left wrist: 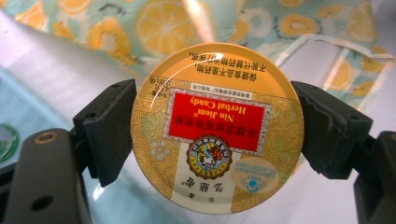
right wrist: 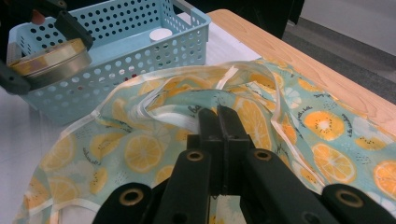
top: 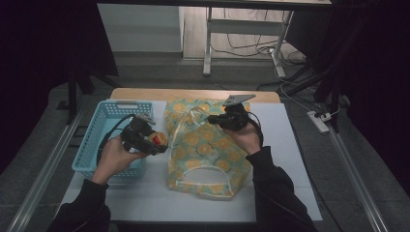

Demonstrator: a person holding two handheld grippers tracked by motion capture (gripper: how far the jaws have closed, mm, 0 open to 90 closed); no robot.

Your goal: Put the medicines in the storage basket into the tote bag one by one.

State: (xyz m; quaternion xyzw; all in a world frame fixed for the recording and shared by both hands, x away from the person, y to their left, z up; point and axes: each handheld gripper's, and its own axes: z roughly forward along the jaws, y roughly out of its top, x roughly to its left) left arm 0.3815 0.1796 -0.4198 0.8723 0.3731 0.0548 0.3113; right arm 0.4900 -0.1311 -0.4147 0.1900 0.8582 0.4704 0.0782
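- Between the blue basket [top: 92,145] and the citrus-print bag [top: 205,145], we hold the round candy tin [top: 158,139] clear of the table in the left gripper [top: 153,141], whose pads press on opposite points of the tin's rim [left wrist: 217,128].
- In the left gripper view the tin's lid faces the camera, so the flat disc lies across the jaws and its thin edge would lead into any opening.
- From the tin, the bag lies just to its right in the high view, its near edge almost under the tin; the basket sits on the other side, behind the left hand.
- Our right gripper [top: 218,120] has its jaws pressed together on a fold of the bag's upper edge [right wrist: 219,112], lifting the cloth there; we judge this is meant to hold the mouth up.
- The left hand is plainly the one nearer the tin and the bag's lifted side, so the coming move looks like a short sideways carry towards the raised fold.
- Whether the mouth actually gapes wide enough for the tin we cannot tell, since the cloth folds over itself near the right gripper's jaws.
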